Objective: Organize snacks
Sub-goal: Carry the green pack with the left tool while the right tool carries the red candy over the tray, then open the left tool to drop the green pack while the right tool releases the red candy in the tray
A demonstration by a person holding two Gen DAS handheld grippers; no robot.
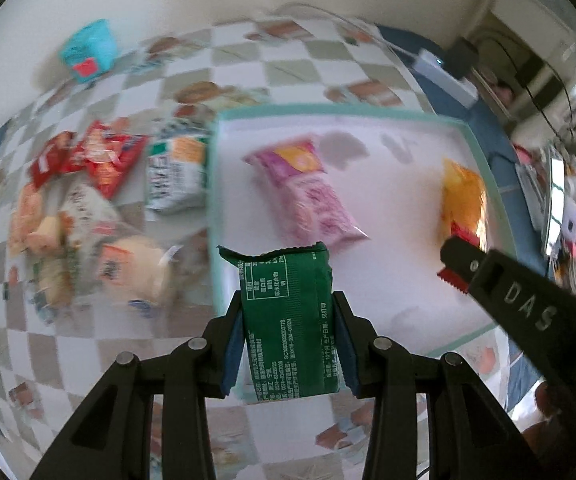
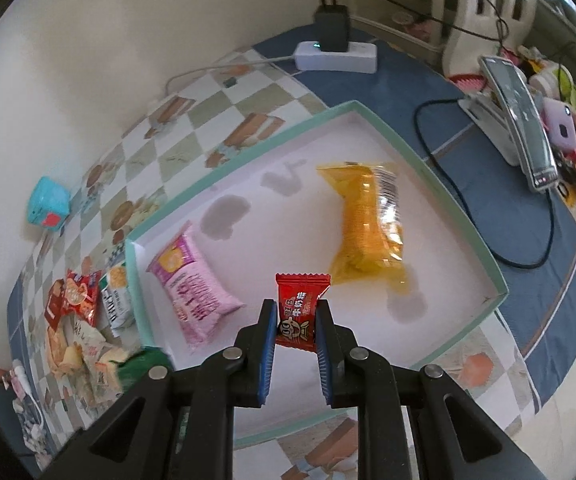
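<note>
Carrying two snacks toward the shallow tray (image 2: 439,184) with the pale green rim, I have one in each gripper. My left gripper (image 1: 288,340) has its fingers clamped on a green packet (image 1: 288,320), held upright at the lower middle of the left wrist view, over the tray's near left corner. My right gripper (image 2: 295,332) has its fingers clamped on a small red candy wrapper (image 2: 299,304), at the lower middle of the right wrist view, over the tray's near side.

Inside the tray already lie a pink packet (image 2: 196,288) toward the left and a yellow packet (image 2: 367,232) toward the right, well apart. A heap of loose snacks (image 1: 88,208) waits on the checked tabletop (image 2: 192,136) at the left of both views.

I judge this to be the placing step: next I must lower each snack onto a bare part of the tray floor and part the fingers.

The left view is smeared, so the heap's labels are unreadable. The candy's lower half and the green packet's edges hide behind my finger pads.
</note>
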